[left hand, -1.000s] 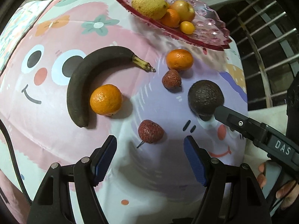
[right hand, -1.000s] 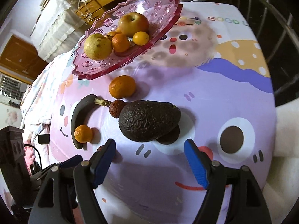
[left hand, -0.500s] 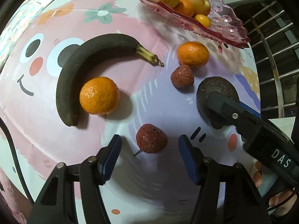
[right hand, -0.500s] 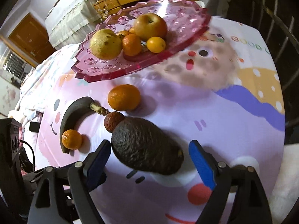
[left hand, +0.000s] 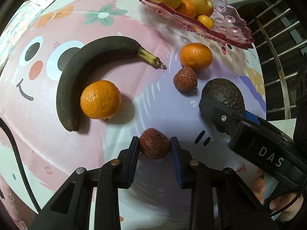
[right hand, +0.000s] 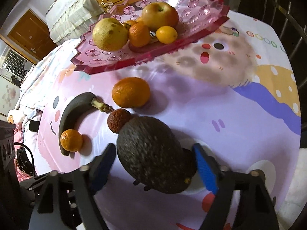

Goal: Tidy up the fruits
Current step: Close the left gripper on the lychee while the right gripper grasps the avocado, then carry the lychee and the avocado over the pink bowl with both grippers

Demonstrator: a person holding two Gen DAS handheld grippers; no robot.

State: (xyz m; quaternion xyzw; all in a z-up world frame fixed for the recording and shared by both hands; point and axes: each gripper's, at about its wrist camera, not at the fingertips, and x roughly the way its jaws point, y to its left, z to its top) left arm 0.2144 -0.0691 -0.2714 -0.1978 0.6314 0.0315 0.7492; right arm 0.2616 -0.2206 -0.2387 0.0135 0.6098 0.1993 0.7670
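While the left gripper (left hand: 154, 147) has both blue pads closed against a small rough red fruit (left hand: 154, 143) low on the cartoon-print tablecloth (left hand: 134, 28), the right gripper (right hand: 155, 164) straddles the dark avocado (right hand: 153, 155) with its fingers spread wide; a gap shows at the right pad, and whether the left pad touches the skin is hard to make out (that side is blurred). In the left wrist view the right tool's black body covers the avocado's near end. A blackened banana (left hand: 86, 61) curves around one mandarin (left hand: 100, 99); a second mandarin (left hand: 195, 56) lies just beside another rough red fruit (left hand: 185, 78), which the right wrist view shows partly behind the avocado. Beyond them, the pink glass dish (right hand: 201, 7) holds a pear (right hand: 109, 34), an apple (right hand: 160, 15), a mandarin and a small yellow-orange citrus; more fruit behind these is mostly hidden. The dish's far edge is cut off in the left wrist view.
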